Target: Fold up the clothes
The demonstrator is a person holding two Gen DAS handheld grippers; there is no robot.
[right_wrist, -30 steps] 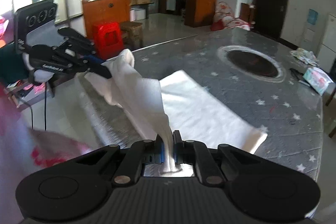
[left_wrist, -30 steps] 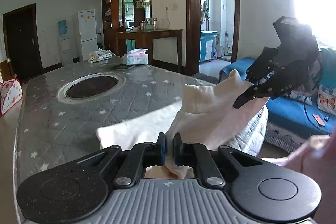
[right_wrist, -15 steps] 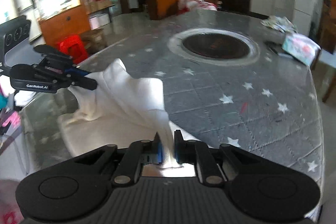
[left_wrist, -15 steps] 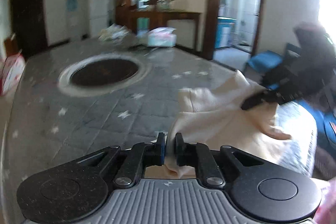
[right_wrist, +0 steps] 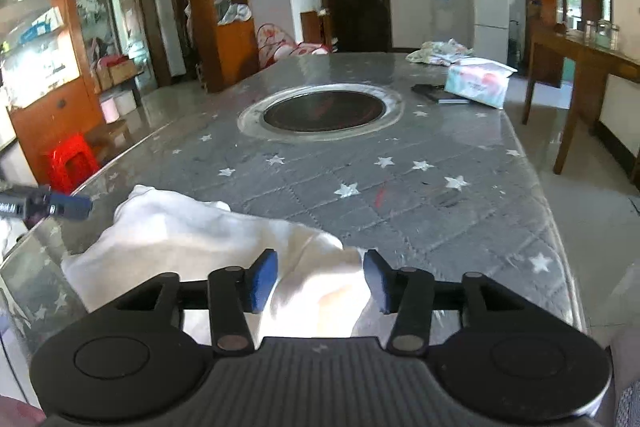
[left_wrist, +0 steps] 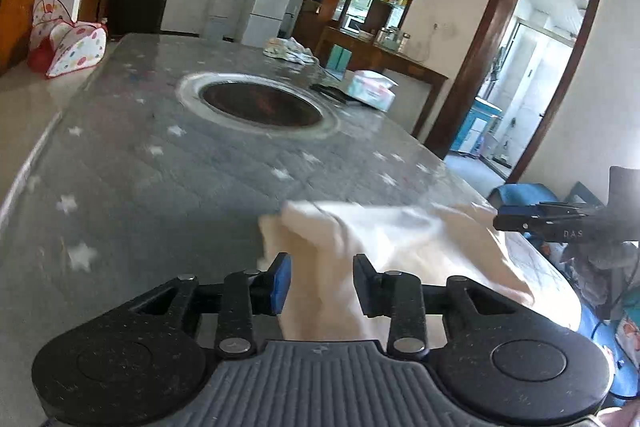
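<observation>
The left gripper [left_wrist: 320, 281] has its jaws spread wide, with cream-coloured cloth lying loosely in the gap between its blue-padded fingers [left_wrist: 279, 282]. Neither pad presses on the fabric. The right gripper [right_wrist: 318, 279] is also spread wide, and the same cream garment [right_wrist: 192, 231] bulges up between its fingers without being pinched.

The garment is a soft, pale cream piece of clothing, bunched and rumpled in a low heap. It lies on the near end of a long table [left_wrist: 160, 163], close to the edge nearest the grippers. From the left wrist view, the right gripper shows as a dark shape at the right edge of the frame, beside the far corner of the cloth [left_wrist: 400, 239]. From the right wrist view, the tip of the left gripper shows at the left edge, just beside the cloth's raised corner.

The table is covered with a grey quilted cloth printed with white stars. In its middle sits a round dark burner [right_wrist: 324, 111] inside a pale ring. At the far end lie a pack of tissues [right_wrist: 478, 81], a flat dark object beside it, and a crumpled patterned cloth [right_wrist: 438, 51]. A white fridge [right_wrist: 490, 13] stands against the back wall.
</observation>
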